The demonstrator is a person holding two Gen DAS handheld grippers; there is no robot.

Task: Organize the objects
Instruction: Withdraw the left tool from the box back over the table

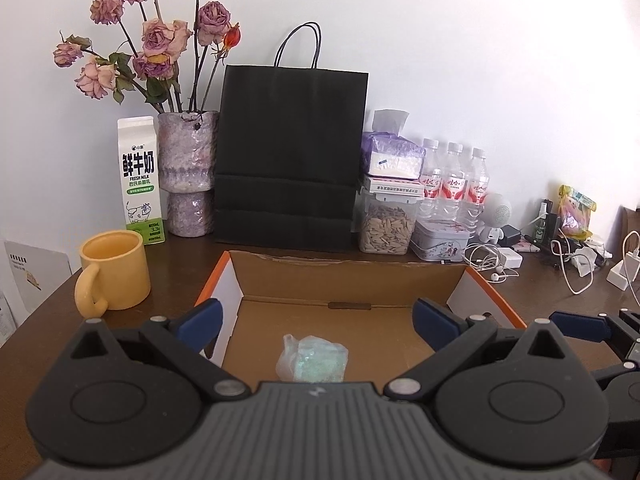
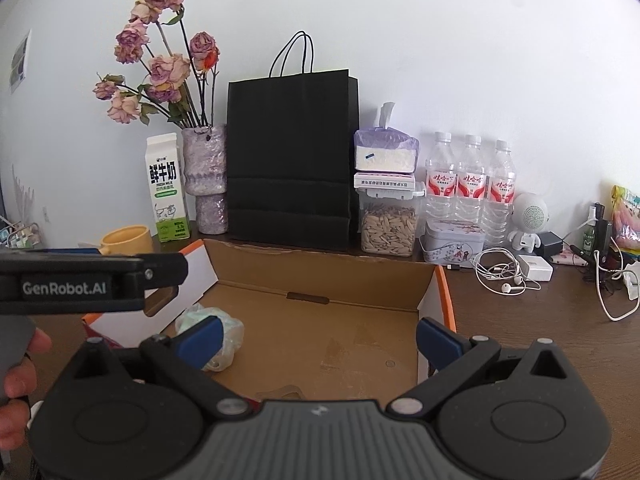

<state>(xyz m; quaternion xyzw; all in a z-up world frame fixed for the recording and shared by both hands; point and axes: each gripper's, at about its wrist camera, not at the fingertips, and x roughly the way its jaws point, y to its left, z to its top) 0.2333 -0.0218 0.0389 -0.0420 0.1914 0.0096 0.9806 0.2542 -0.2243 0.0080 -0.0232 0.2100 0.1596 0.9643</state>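
Left claw [image 1: 316,322]: blue fingers spread wide, nothing between them, hovering over the open cardboard box [image 1: 352,270] on the dark bench [image 1: 44,320]. Right claw [image 2: 318,340]: likewise spread and empty, held over the same box.

Task object: a small wrapped bundle [image 1: 314,360], pale green within crinkled clear film, lying on the box floor. In the left wrist view it sits at six o'clock in the box, directly below the gap of my left claw. In the right wrist view the bundle [image 2: 212,334] lies toward nine o'clock, partly hidden by my left-hand blue finger [image 2: 200,340]; whether the finger touches the film I cannot tell.

Handling, by judgement: the bundle looks light and soft, its wrapper loose and probably slippery, so it should yield under pressure instead of resisting. I would take hold across the solid green middle, not on the slack film at its nine o'clock edge, which may slide or tear free.

Surroundings along the wall, at twelve o'clock: black paper bag [image 1: 290,152]. Toward ten o'clock: vase of dried roses [image 1: 188,176], milk carton [image 1: 140,180], yellow mug [image 1: 114,268]. Toward two o'clock: seed container [image 1: 386,224], three water bottles [image 1: 454,184], tin [image 1: 440,240], tangled earphones [image 1: 490,260].

A hand [image 2: 18,392] grips the left device at the right view's nine o'clock.
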